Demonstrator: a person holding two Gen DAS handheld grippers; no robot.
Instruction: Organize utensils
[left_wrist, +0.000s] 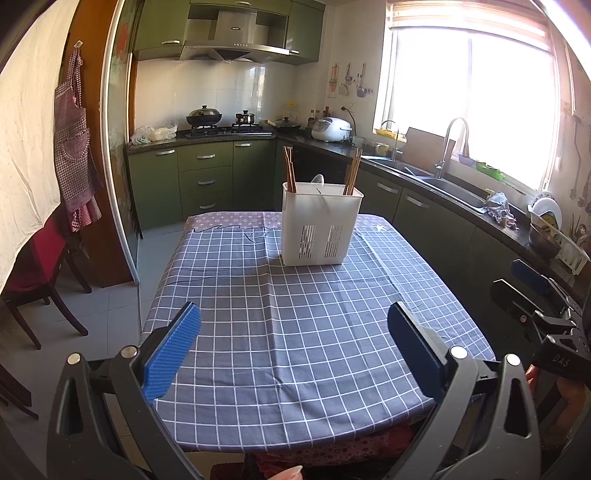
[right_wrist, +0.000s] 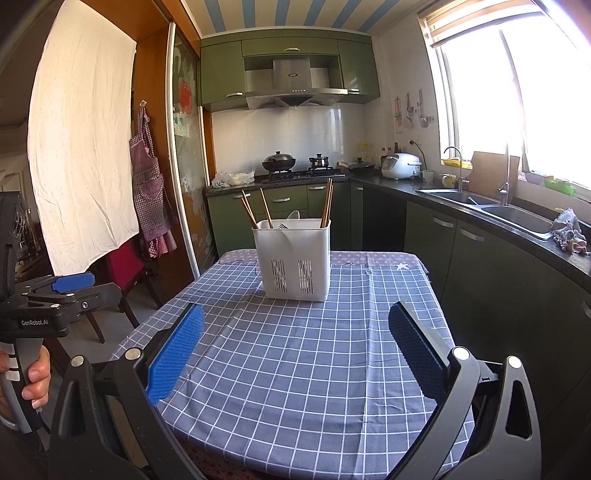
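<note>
**Strong daylight, window blown out**

Daylight enters from the window (left_wrist: 476, 107) on the right, overexposed to near-white in both views, with flare bleeding onto the frame and blind. The checked cloth on the worktop (left_wrist: 295, 314) is evenly lit; the white utensil holder (right_wrist: 293, 258) casts a soft shadow leftward. Lower cabinets under the sink counter sit in deep shade. Gloss on the backsplash tiles shows faint reflections. Heavy fisheye bowing at the edges, dark vignette in the corners. Focus is sharp centrally; the nearest black frames are slightly soft.
</note>
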